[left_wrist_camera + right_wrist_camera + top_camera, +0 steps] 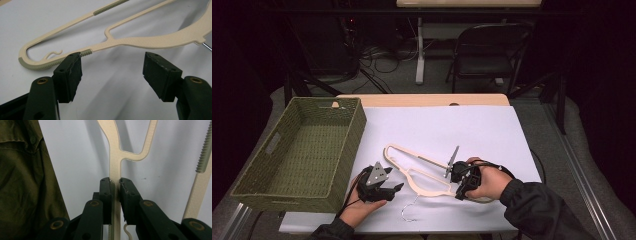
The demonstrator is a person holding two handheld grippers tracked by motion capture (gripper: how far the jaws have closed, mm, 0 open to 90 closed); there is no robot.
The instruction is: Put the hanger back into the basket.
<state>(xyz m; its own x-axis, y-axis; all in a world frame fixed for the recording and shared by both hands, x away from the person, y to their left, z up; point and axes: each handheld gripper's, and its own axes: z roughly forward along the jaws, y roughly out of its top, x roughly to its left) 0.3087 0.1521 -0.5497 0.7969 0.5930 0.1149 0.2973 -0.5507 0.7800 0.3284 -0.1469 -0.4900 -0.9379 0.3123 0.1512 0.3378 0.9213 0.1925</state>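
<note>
You have one cream plastic hanger [412, 170] lying flat on the white sheet [472, 125] that covers the bench [422, 100], toward the near edge and roughly between your two hands; its thin wire hook [409, 210] points back toward you. In the left gripper view the hanger [140, 41] shows grey ribbed grip strips on its shoulder and bar and a small curled notch inside the end loop. Your right gripper [462, 181] is clamped on the hanger's right part: in the right gripper view [115, 183] the two black jaws are pressed against either side of a cream strut [115, 157], just below where it forks. Your left gripper [384, 187] rests just beside the hanger's left shoulder with its jaws spread wide and nothing between them [112, 67]; the left jaw tip sits right by the ribbed strip, though you cannot tell whether it touches. One green woven basket [352, 135] stands on the left side of the bench, well apart from the hanger. Beyond the bench, the dim room holds one dark folding chair [489, 52], a white table leg [420, 50] and loose cables [382, 57] on the floor. Both of your forearms come in low from the near edge, the left hand [362, 207] cupped under its gripper, the right hand [489, 182] wrapped around its own, in a dark sleeve [542, 210].
</note>
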